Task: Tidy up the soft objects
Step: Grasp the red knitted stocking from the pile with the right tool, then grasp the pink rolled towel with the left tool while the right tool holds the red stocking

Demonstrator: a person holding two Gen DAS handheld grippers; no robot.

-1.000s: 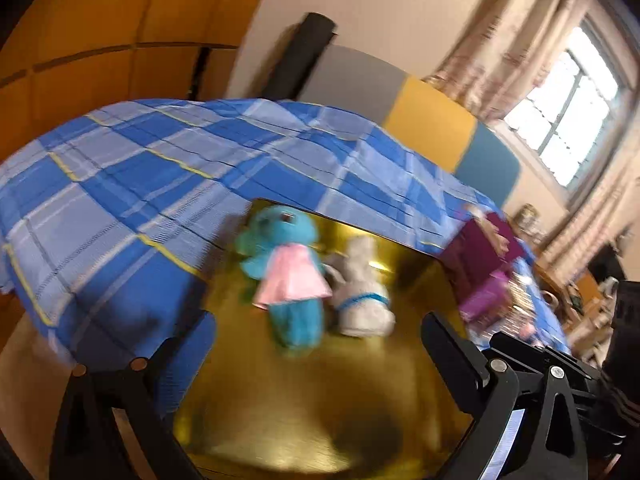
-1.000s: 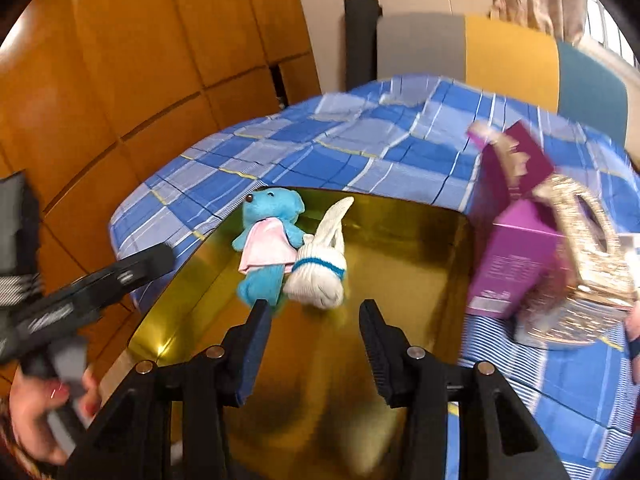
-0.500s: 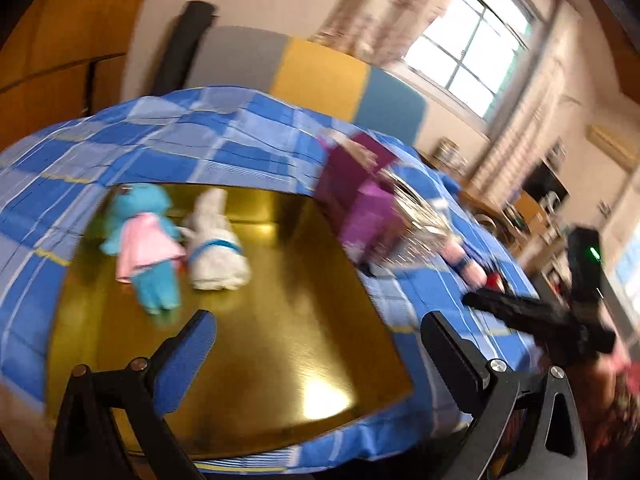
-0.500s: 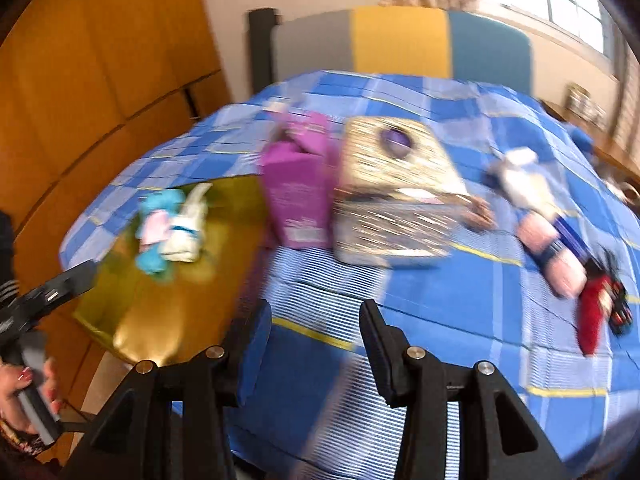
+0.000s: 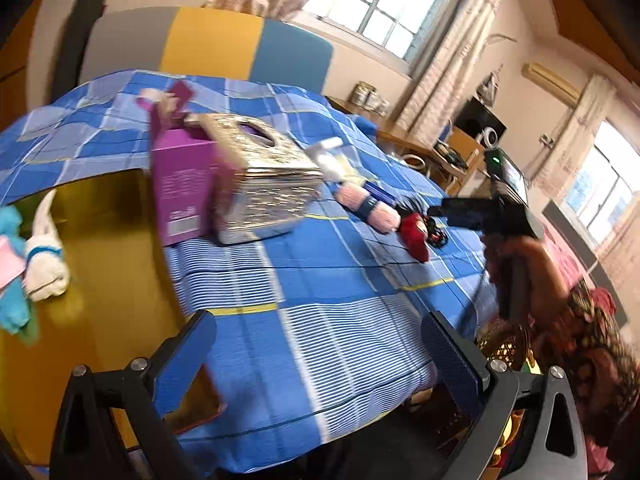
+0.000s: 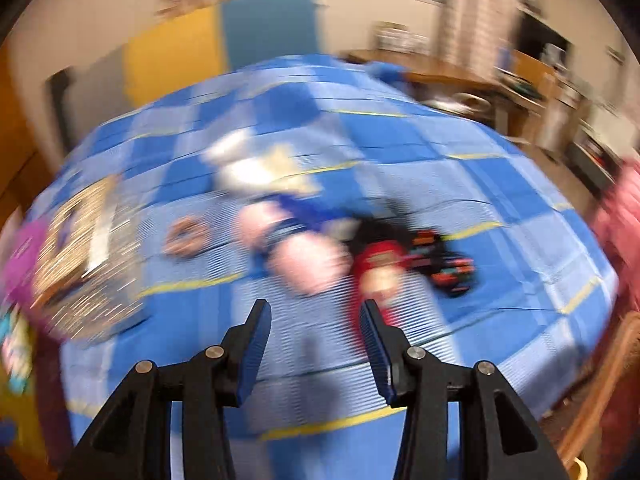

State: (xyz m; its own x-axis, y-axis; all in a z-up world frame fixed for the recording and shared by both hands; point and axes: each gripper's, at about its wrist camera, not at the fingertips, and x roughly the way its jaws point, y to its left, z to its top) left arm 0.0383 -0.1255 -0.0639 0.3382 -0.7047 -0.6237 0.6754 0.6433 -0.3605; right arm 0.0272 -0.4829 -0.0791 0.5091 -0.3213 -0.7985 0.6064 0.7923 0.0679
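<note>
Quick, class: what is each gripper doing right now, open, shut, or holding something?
Left gripper: open, holding nothing.
Right gripper: open, holding nothing, above the blue checked cloth.

A blue plush [image 5: 12, 280] and white plush [image 5: 44, 256] lie side by side on the gold tray [image 5: 108, 240].

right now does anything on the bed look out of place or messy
Yes. The pink soft toy and red toy lie loose on the blue plaid cloth, away from the gold tray holding the white toy.
</note>
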